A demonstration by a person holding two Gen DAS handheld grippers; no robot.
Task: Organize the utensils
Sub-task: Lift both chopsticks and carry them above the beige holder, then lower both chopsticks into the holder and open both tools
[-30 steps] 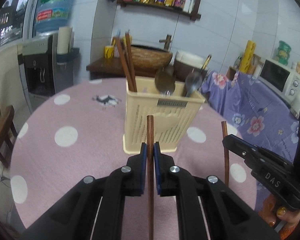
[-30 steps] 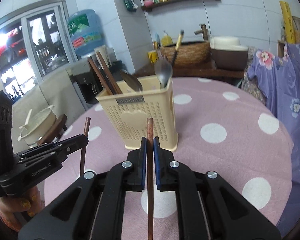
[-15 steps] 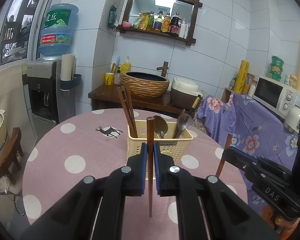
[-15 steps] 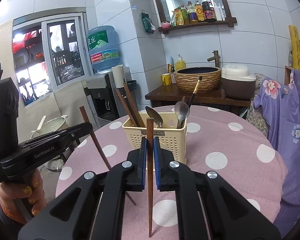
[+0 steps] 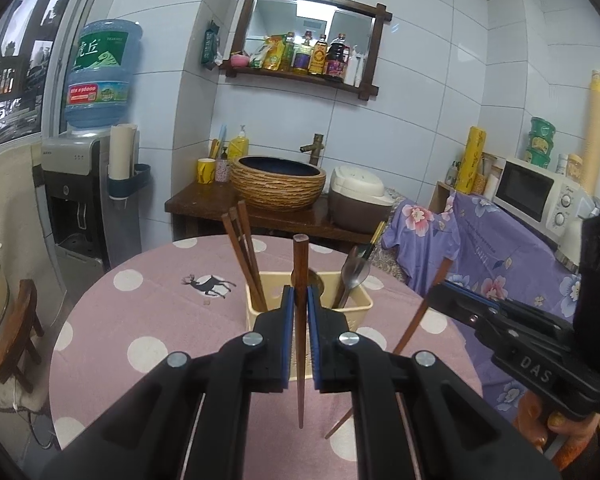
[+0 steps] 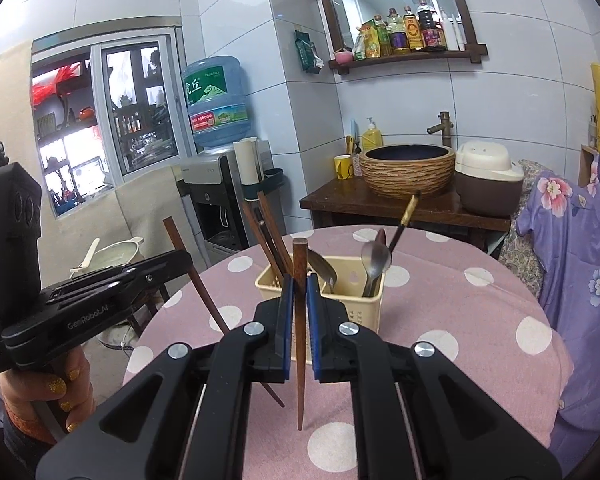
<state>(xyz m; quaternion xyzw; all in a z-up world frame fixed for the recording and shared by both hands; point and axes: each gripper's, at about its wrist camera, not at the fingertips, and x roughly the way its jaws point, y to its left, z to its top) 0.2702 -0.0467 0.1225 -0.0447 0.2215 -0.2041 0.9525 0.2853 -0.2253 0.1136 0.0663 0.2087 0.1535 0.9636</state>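
A cream slotted utensil basket (image 5: 362,303) (image 6: 370,306) stands on the pink polka-dot table (image 5: 148,304) (image 6: 460,300), holding two brown chopsticks (image 5: 242,252) (image 6: 270,240) and spoons (image 5: 354,272) (image 6: 374,258). My left gripper (image 5: 299,308) is shut on a brown chopstick (image 5: 300,384) held upright, lifted off the table in front of the basket. My right gripper (image 6: 298,304) is shut on another brown chopstick (image 6: 300,380), also upright and off the table. Each gripper shows in the other's view, the right one (image 5: 440,290) and the left one (image 6: 186,258), each gripping its slanted chopstick.
A purple floral cloth (image 5: 480,264) covers furniture right of the table, with a microwave (image 5: 536,192) on it. Behind stand a dark wooden counter (image 5: 284,216) with a woven basin and rice cooker, a water dispenser (image 5: 88,184), and a wooden stool (image 5: 16,328) at left.
Both grippers have risen with their chopsticks, whose tips have left the table. The basket now looks lower and farther in both views.
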